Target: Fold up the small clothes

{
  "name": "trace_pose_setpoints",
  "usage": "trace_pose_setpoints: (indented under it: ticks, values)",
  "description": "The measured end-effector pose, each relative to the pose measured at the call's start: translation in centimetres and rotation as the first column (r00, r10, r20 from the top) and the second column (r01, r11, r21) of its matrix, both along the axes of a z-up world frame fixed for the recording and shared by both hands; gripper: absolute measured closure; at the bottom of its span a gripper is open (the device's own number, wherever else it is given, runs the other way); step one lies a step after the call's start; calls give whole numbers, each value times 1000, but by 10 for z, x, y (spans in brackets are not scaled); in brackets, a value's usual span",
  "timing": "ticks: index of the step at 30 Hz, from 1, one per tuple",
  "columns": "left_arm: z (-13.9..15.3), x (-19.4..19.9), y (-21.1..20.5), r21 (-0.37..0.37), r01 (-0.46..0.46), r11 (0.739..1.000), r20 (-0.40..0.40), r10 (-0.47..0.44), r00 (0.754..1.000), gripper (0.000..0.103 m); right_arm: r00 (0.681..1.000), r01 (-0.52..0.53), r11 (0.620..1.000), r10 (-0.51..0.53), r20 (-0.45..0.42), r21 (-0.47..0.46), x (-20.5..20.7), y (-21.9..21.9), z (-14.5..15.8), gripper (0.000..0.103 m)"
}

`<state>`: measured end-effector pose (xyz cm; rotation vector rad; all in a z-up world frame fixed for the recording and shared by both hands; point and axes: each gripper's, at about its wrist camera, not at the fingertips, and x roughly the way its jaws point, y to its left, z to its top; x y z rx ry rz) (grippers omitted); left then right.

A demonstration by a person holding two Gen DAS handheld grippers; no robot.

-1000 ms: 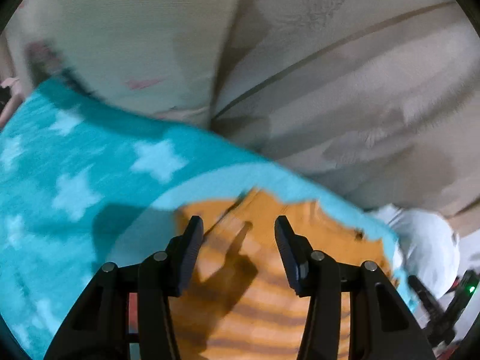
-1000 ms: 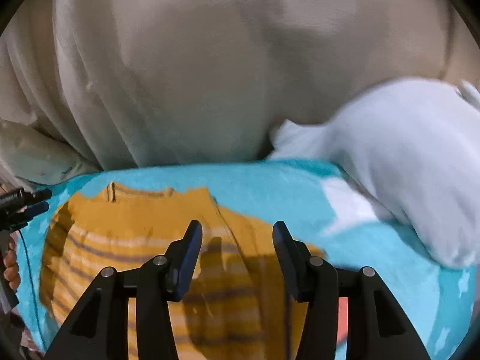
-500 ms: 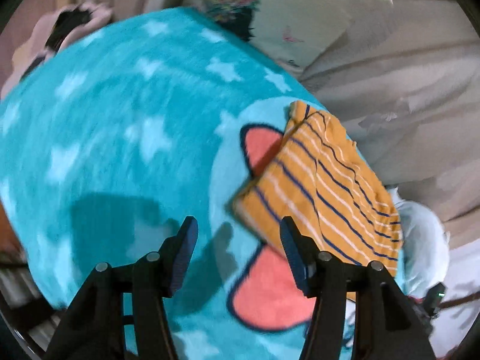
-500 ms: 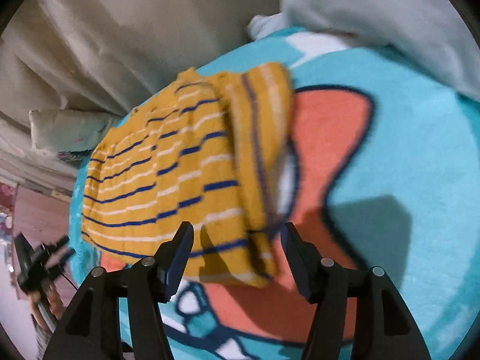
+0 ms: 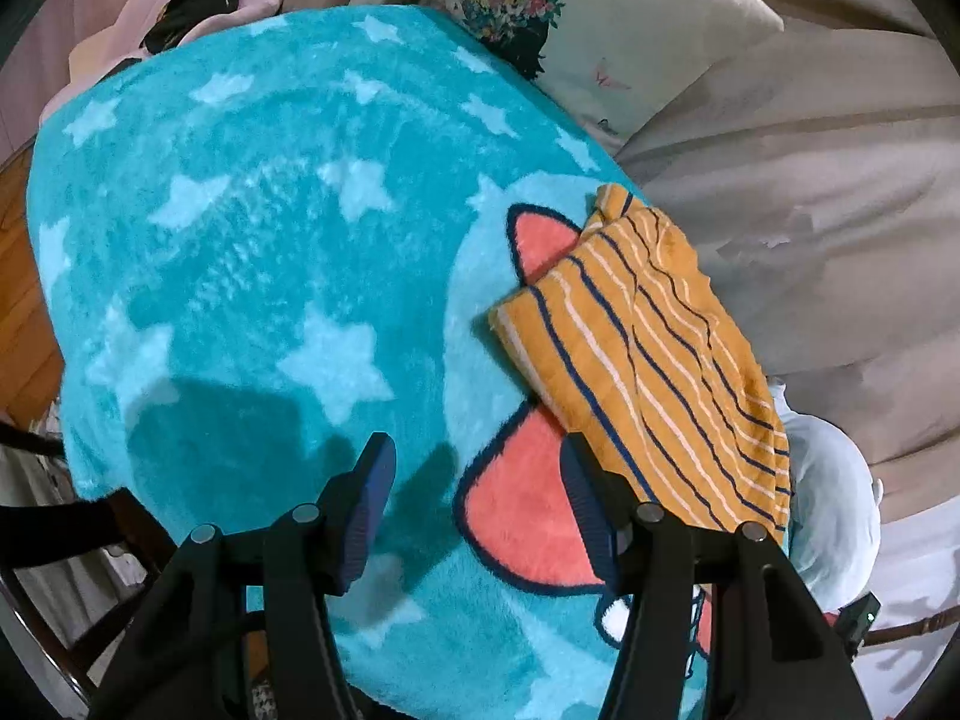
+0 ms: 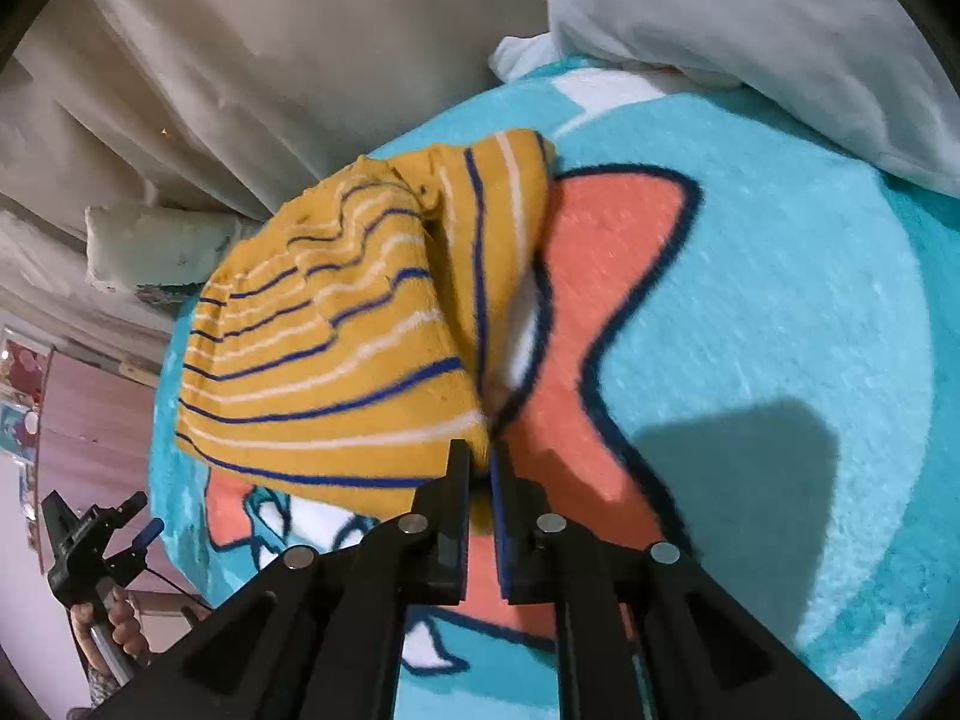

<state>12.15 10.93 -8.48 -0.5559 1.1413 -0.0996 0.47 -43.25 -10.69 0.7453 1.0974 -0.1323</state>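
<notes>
Since the frame 0.5 s ago, the right gripper [image 6: 479, 468] has gone from spread wide over the cloth to pinched narrow on the near corner of the striped top [image 6: 336, 324], and a little mustard cloth is showing between its fingers. The left gripper [image 5: 474, 504] is sitting much as it was, its jaws standing wide with nothing between them, hovering over the teal blanket [image 5: 252, 252] beside the garment.

The striped top [image 5: 648, 360] is lying on the blanket's orange cartoon patch, near the edge that meets the beige drape [image 5: 810, 180]. It is already looking doubled over: in the right wrist view 1 panel is lapping across the other along a raised ridge. A white bundle [image 6: 750, 30] is resting at the blanket's far corner, apart from the top.

The step in hand is, by my reading, a further fold, with the right gripper taking hold of a corner to carry it across. The next move is calling for lifting that corner just enough to clear the pile of the blanket, then drawing it over the body of the top toward the far edge while keeping the layers together. The left gripper is probably needing to pin or pick up the matching corner, so the hem is travelling evenly rather than twisting.
</notes>
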Motion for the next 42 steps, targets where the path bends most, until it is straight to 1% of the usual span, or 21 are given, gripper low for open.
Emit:
trace_pose_setpoints:
  ticks: [1, 3, 4, 5, 7, 11, 14, 16, 19, 22, 24, 25, 26, 27, 29, 32, 35, 38, 40, 41, 42]
  values:
    - [-2, 0, -3, 6, 2, 1000, 0, -2, 1000, 47, 1000, 6, 1000, -5, 8, -13, -3, -1, 4, 95]
    - [-4, 1, -7, 17, 10, 1000, 2, -10, 1000, 47, 1000, 17, 999, -16, 20, -52, -10, -3, 17, 84]
    - [-6, 4, -10, 21, 15, 1000, 2, -15, 1000, 47, 999, 25, 997, -24, 26, -74, -13, -5, 23, 73]
    - [-8, 7, -13, 25, 20, 999, 1, -20, 1000, 47, 999, 32, 995, -29, 34, -95, -14, -7, 29, 68]
    - [-14, 18, -17, 32, 35, 999, -8, -34, 999, 47, 999, 19, 988, -12, 48, -151, -8, -5, 47, 68]
    - [-28, 44, -19, 14, 22, 1000, -24, -21, 999, 47, 991, -103, 980, 116, 72, -172, 40, 22, 71, 66]
    - [-39, 66, -19, 8, 18, 1000, -26, -17, 1000, 47, 965, -236, 959, 250, 77, -158, 97, 67, 80, 59]
    - [-47, 81, -21, 6, 30, 1000, -29, -30, 999, 47, 937, -329, 937, 339, 83, -117, 136, 105, 77, 57]
    - [-47, 97, -24, 26, 51, 998, 6, -51, 999, 38, 893, -440, 895, 445, 72, -70, 198, 165, 59, 55]
    - [-48, 112, -26, 8, 57, 998, 8, -57, 998, 38, 861, -507, 860, 509, 19, -60, 252, 215, 33, 55]
    - [-49, 115, -28, -15, 60, 998, 18, -60, 998, 39, 842, -539, 839, 537, -44, -77, 287, 246, 12, 55]
    - [-50, 115, -31, -26, 79, 997, 18, -78, 997, 59, 836, -548, 831, 544, -72, -91, 296, 256, 5, 54]
    - [-52, 115, -34, -38, 98, 995, 7, -97, 995, 87, 831, -556, 824, 544, -116, -114, 307, 267, -6, 54]
    - [-55, 115, -38, -56, 122, 991, -15, -123, 992, 93, 829, -557, 821, 542, -140, -123, 313, 274, -14, 53]
    - [-53, 113, -38, -66, 122, 990, -5, -123, 992, 94, 829, -555, 823, 536, -161, -118, 320, 284, -25, 44]
    - [-50, 111, -40, -107, 134, 985, -7, -135, 991, 94, 828, -558, 815, 537, -159, -156, 323, 295, -26, 29]
    - [-48, 110, -43, -153, 143, 978, -9, -146, 989, 94, 803, -596, 768, 562, -199, -234, 330, 311, -28, 27]
    - [-46, 108, -47, -182, 157, 971, -9, -161, 987, 96, 775, -632, 697, 569, -274, -338, 335, 332, -35, 24]
    - [-43, 106, -48, -175, 159, 972, 1, -162, 987, 97, 760, -649, 644, 569, -314, -404, 334, 342, -38, 27]
    - [-42, 105, -50, -172, 168, 971, -2, -171, 985, 96, 762, -646, 616, 560, -326, -451, 331, 346, -38, 37]
    - [-41, 104, -50, -175, 173, 969, 6, -175, 985, 95, 771, -633, 608, 551, -319, -480, 328, 346, -36, 44]
